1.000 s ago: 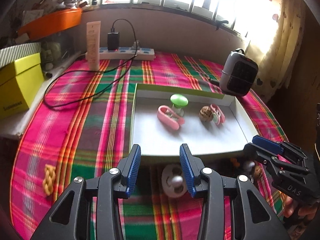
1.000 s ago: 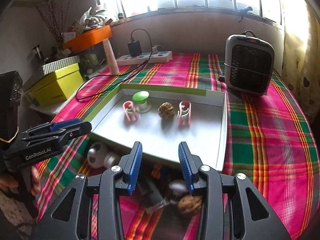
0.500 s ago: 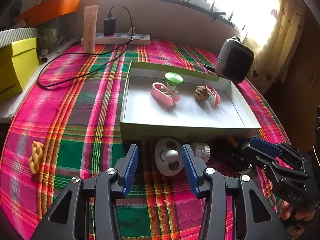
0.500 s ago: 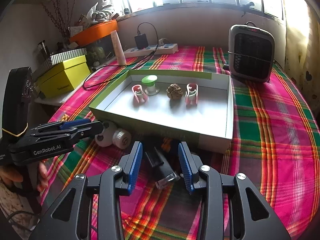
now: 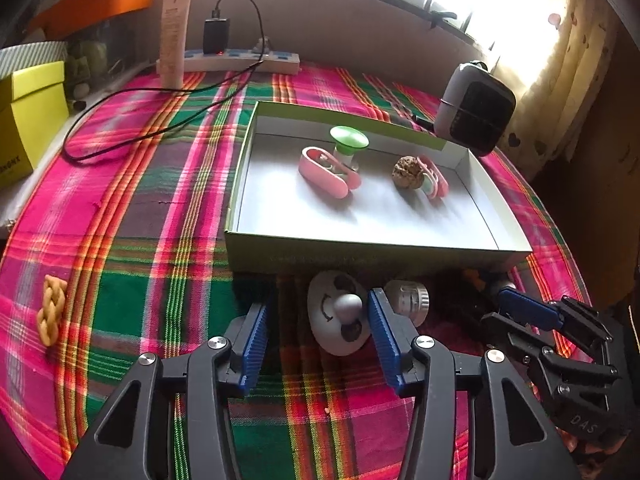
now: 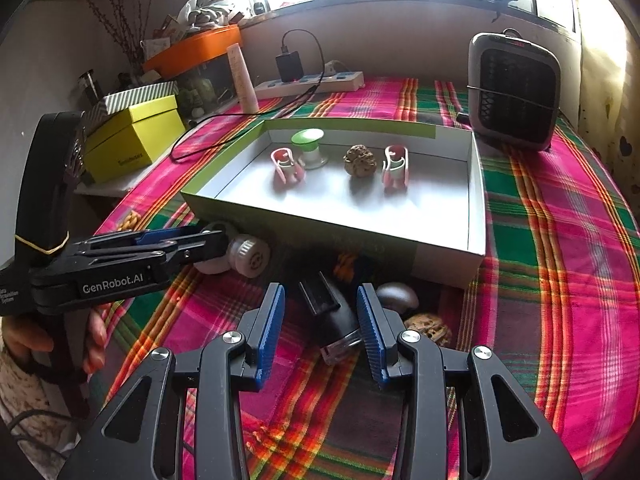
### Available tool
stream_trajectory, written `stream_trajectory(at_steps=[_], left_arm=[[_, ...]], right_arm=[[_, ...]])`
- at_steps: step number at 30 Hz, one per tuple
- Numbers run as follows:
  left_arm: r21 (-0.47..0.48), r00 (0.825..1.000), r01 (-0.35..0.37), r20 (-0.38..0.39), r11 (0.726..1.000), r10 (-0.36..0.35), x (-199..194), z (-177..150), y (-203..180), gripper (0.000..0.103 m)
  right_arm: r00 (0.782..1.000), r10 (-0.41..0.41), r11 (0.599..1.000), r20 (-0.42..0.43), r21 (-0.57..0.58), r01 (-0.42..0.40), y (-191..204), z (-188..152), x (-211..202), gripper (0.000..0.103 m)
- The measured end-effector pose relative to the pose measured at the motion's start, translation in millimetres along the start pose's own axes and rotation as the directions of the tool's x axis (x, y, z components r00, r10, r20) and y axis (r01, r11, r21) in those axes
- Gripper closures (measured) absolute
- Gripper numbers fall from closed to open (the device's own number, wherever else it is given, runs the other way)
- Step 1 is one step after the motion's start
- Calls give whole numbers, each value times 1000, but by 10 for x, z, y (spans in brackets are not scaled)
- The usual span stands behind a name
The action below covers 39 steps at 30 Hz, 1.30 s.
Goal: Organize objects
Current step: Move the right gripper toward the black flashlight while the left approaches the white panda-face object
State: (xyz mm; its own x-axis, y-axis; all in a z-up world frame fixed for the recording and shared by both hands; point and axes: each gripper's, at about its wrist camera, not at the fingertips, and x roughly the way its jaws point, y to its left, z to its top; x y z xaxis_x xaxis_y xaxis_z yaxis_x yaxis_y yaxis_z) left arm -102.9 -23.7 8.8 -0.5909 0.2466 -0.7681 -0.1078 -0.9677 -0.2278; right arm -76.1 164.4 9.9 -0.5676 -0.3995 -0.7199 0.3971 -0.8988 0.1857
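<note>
On the plaid cloth in front of the box [image 5: 360,254] lies a white oval piece with a grey knob [image 5: 340,320]. My left gripper [image 5: 316,316] straddles it; its jaws are opening and the pads do not press on it. A white ribbed cap [image 5: 408,300] sits just to its right. In the right wrist view, my right gripper [image 6: 320,312] stands open around a black clip-like object [image 6: 332,312] without gripping it. A grey stone [image 6: 396,296] and a walnut [image 6: 428,328] lie beside its right finger. The box [image 6: 476,208] holds two pink clips, a green-topped piece and a walnut.
A grey heater [image 6: 516,92] stands behind the box at the right. A power strip [image 5: 240,62] with charger and black cable runs along the back. A yellow box [image 5: 32,120] sits at the left edge, a yellow braided piece [image 5: 50,312] on the cloth.
Both grippers have sunk toward the loose items in front of the box. The left jaws have spread wider around the white oval piece. The right jaws kept their width.
</note>
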Motion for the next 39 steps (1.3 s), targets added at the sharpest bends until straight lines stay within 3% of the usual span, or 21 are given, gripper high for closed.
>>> stream_trajectory(at_steps=[12, 24, 39], left_arm=[[-8, 1000, 2, 11, 1000, -2, 11, 27, 28, 56], [-26, 1000, 22, 21, 999, -21, -18, 14, 49, 73], [-42, 999, 22, 27, 999, -21, -59, -26, 111, 74]], right_arm=[[999, 13, 999, -43, -36, -14, 109, -33, 91, 64], [998, -11, 999, -58, -32, 9, 124, -21, 144, 64], [998, -24, 999, -50, -29, 22, 148, -32, 136, 67]])
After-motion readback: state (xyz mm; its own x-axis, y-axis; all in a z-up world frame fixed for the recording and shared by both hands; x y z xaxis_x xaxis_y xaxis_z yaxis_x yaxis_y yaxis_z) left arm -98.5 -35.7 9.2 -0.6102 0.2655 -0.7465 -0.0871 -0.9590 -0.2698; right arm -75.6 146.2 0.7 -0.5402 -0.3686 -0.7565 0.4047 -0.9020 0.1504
